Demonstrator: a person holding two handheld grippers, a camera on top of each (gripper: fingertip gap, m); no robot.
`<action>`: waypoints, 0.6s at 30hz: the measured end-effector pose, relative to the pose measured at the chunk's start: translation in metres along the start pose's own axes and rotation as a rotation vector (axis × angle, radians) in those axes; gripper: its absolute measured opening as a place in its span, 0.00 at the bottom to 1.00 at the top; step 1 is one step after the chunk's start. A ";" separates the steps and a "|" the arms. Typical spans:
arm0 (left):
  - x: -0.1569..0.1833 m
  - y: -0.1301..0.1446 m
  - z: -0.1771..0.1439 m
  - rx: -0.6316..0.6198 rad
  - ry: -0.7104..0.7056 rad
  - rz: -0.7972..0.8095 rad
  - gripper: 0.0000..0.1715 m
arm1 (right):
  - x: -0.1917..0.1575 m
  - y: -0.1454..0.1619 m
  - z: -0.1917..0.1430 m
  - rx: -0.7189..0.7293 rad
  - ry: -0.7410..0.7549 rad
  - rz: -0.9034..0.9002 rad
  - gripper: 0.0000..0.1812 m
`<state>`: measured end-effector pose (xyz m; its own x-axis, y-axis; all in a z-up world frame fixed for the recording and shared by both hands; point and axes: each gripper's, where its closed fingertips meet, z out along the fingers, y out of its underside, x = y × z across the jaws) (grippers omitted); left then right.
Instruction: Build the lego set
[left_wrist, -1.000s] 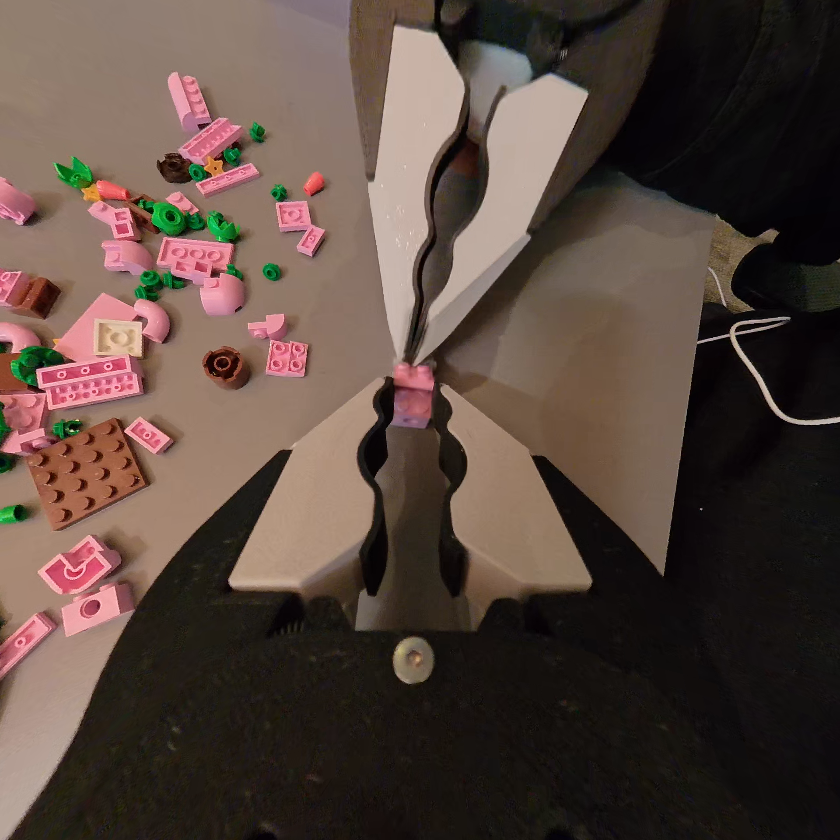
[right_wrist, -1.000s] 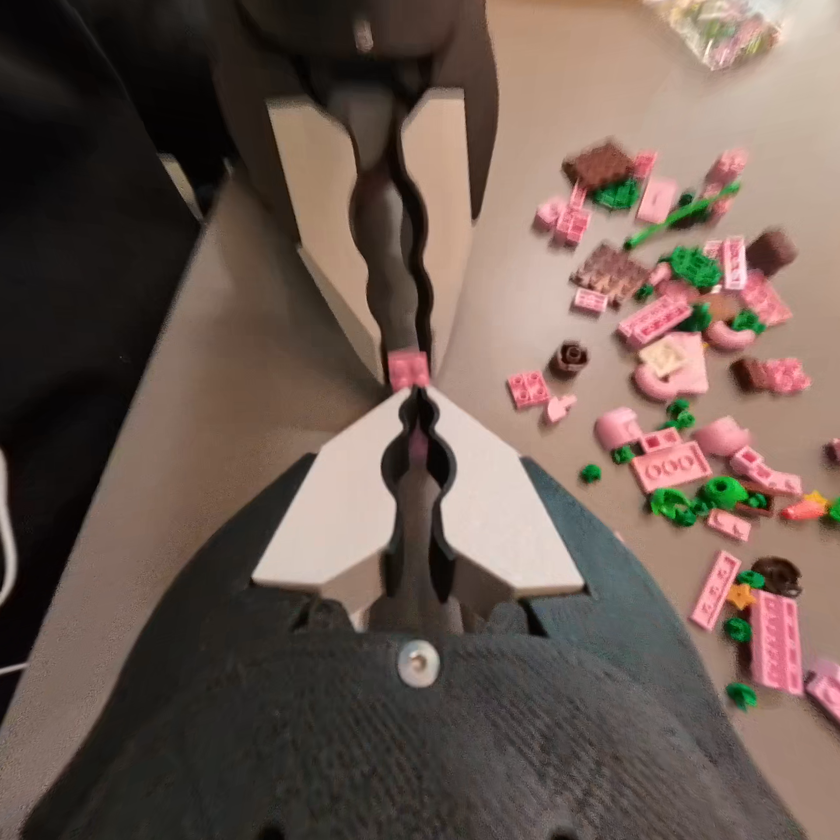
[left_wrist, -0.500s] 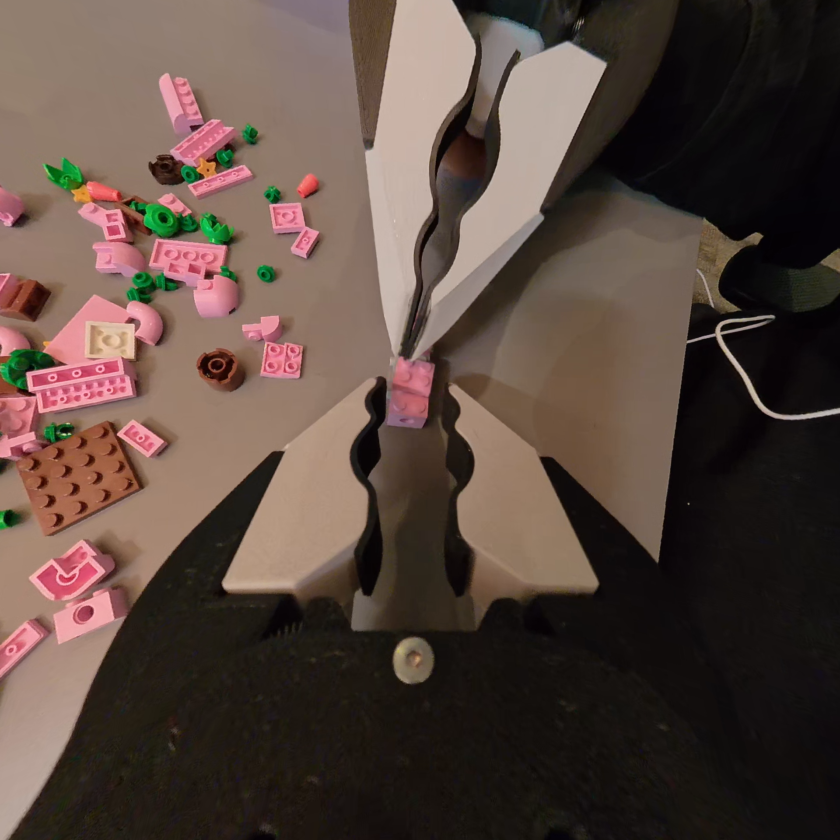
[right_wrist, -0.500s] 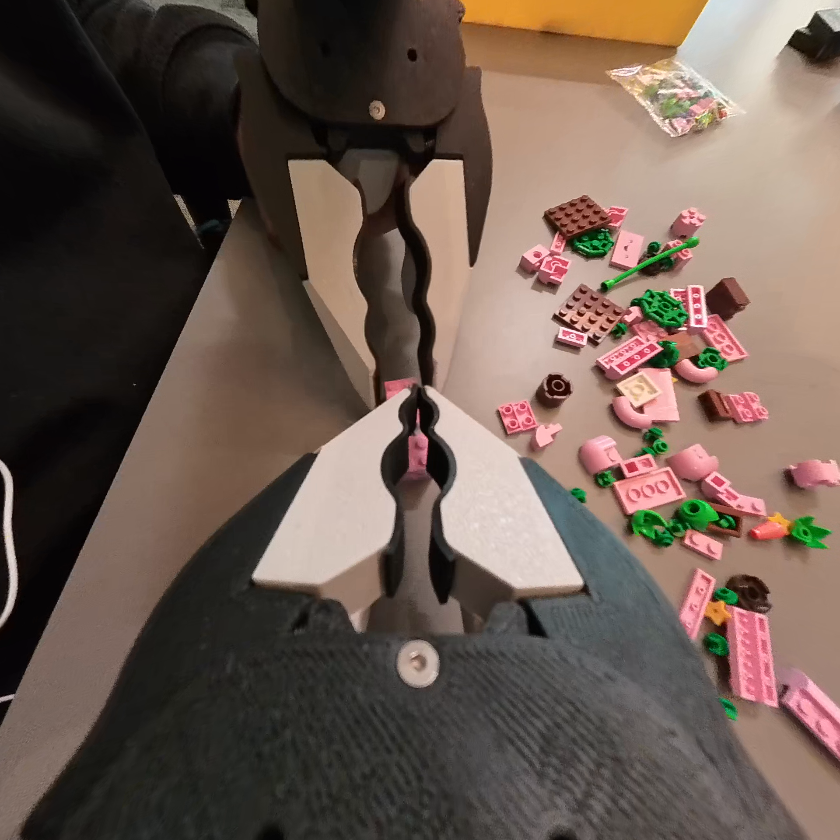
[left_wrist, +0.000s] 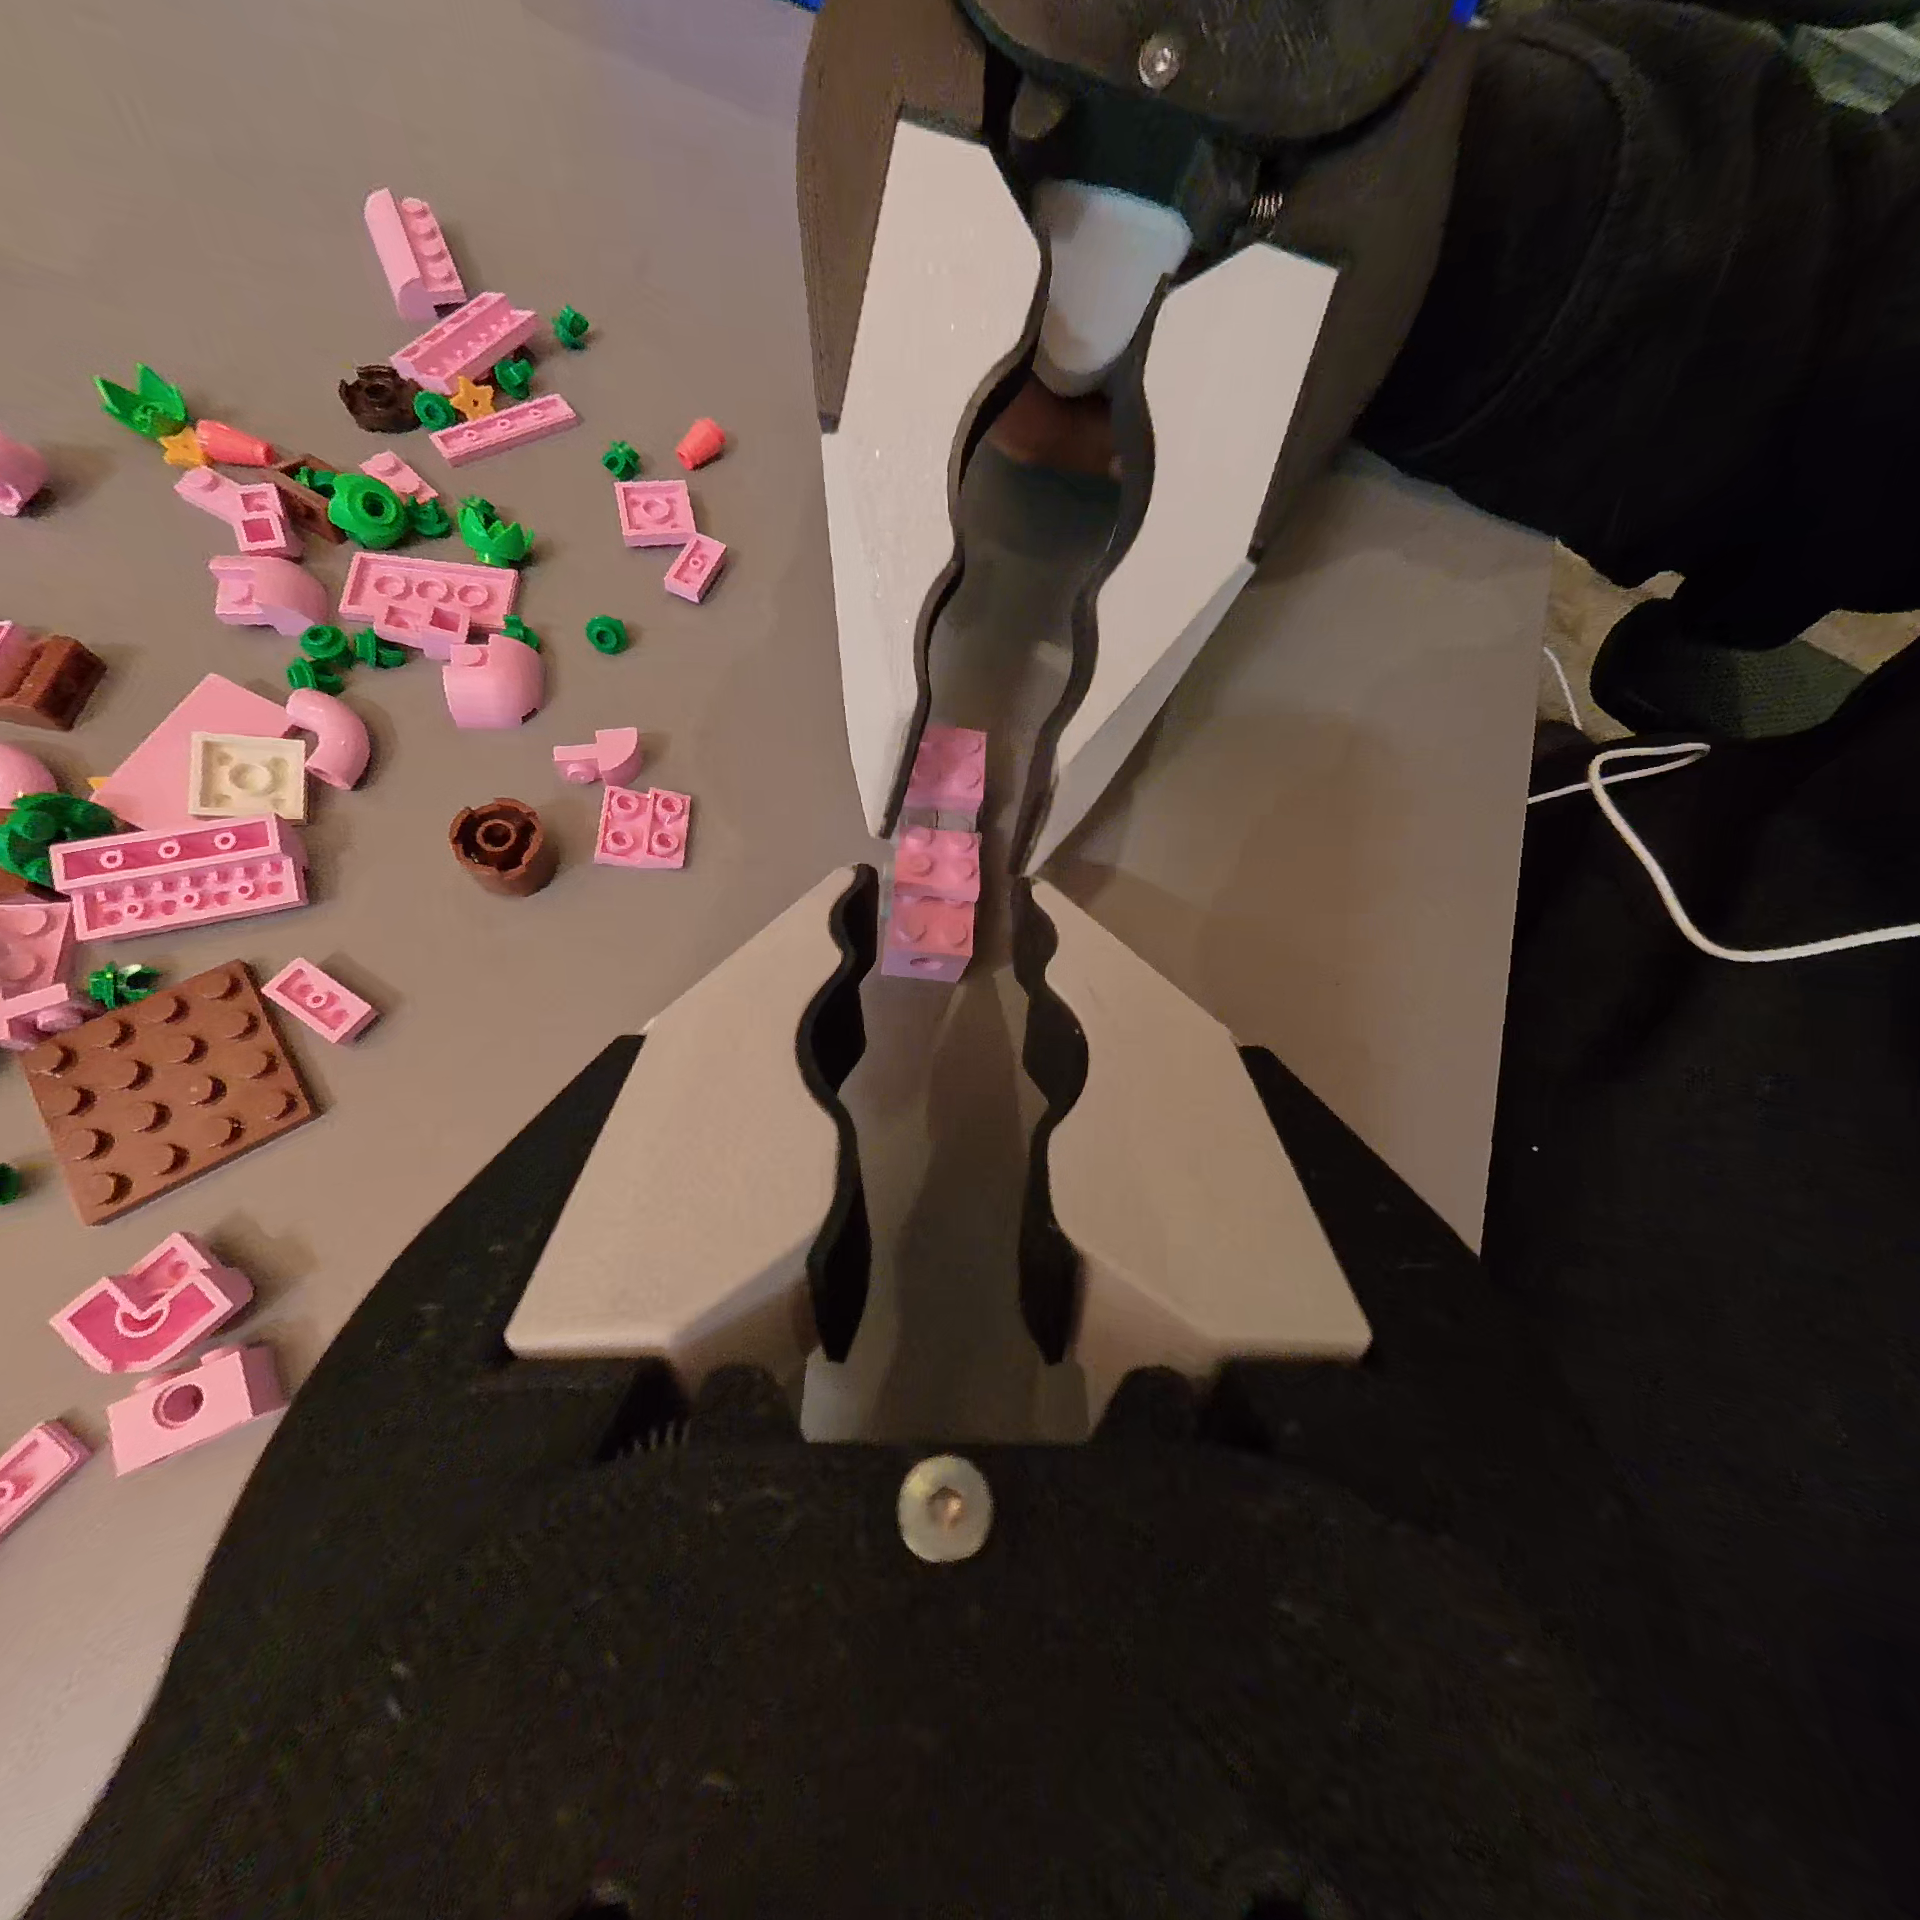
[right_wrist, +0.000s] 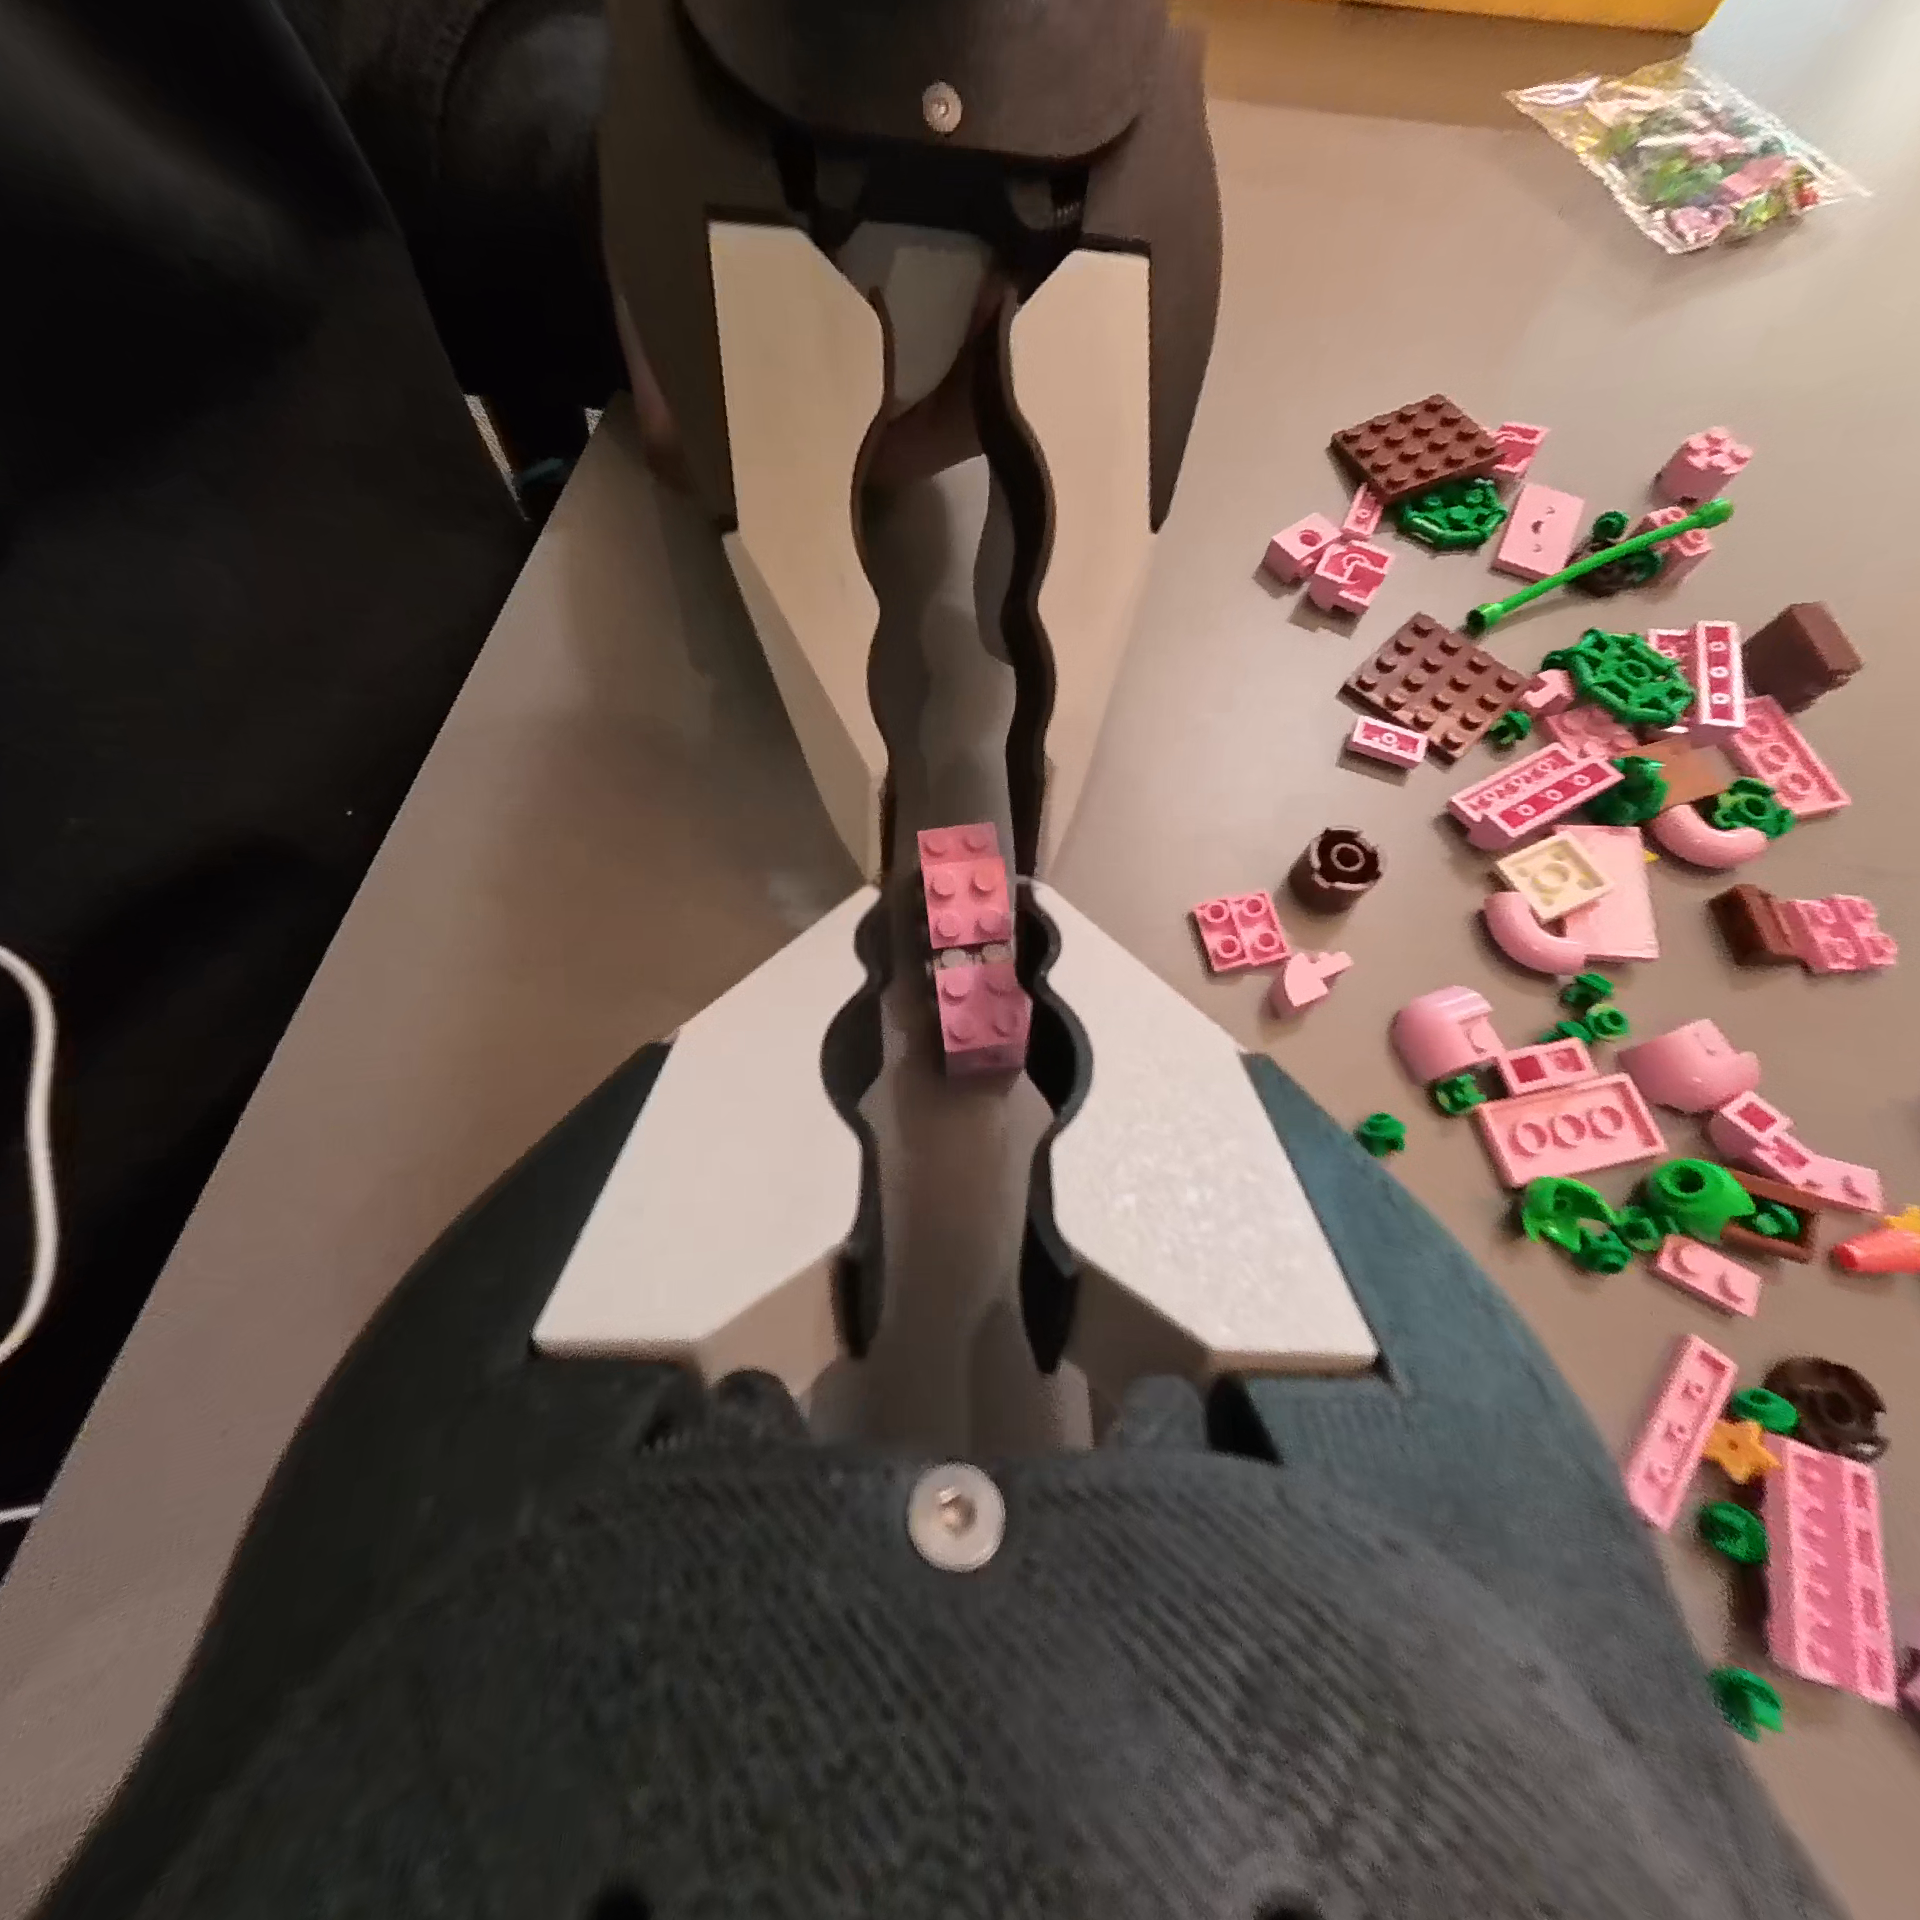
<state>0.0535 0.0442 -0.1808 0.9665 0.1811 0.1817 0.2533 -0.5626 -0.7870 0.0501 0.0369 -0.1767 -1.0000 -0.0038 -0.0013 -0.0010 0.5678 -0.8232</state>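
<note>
A short column of pink lego bricks (left_wrist: 932, 894) lies on the grey table (left_wrist: 1299, 831) between the two grippers, which face each other tip to tip. A thin gap with grey studs shows between its two halves (right_wrist: 966, 951). My left gripper (left_wrist: 940, 883) is open, its jaws a little wider than the near end of the column. My right gripper (right_wrist: 956, 904) is open around the other end (right_wrist: 982, 1013). It also shows in the left wrist view (left_wrist: 956, 842), and the left gripper shows in the right wrist view (right_wrist: 961, 847).
Loose pink, green and brown pieces are scattered on the table: a brown plate (left_wrist: 166, 1091), a brown round piece (left_wrist: 497, 844), a pink 2x2 plate (left_wrist: 642, 826). A bag of pieces (right_wrist: 1683, 166) lies far off. The table edge (left_wrist: 1507, 935), a white cable (left_wrist: 1662, 831) and dark clothing are close by. Left and right tips are no more than a few centimetres apart.
Both grippers were shut on the pink bricks, pressing them together. Both have now opened and the bricks lie free between the jaws.
</note>
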 end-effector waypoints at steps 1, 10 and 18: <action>-0.001 0.001 -0.001 -0.001 0.002 -0.005 0.14 | 0.001 0.001 0.001 -0.005 0.002 0.005 0.12; -0.004 0.014 -0.003 -0.067 0.004 0.008 0.12 | 0.002 0.003 0.002 -0.018 0.009 0.012 0.08; -0.004 0.019 0.002 -0.116 -0.020 0.035 0.10 | 0.002 -0.003 0.004 -0.030 0.021 -0.024 0.08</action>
<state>0.0544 0.0337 -0.1978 0.9742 0.1746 0.1427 0.2232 -0.6580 -0.7192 0.0480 0.0324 -0.1766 -0.9995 -0.0002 0.0307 -0.0249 0.5925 -0.8052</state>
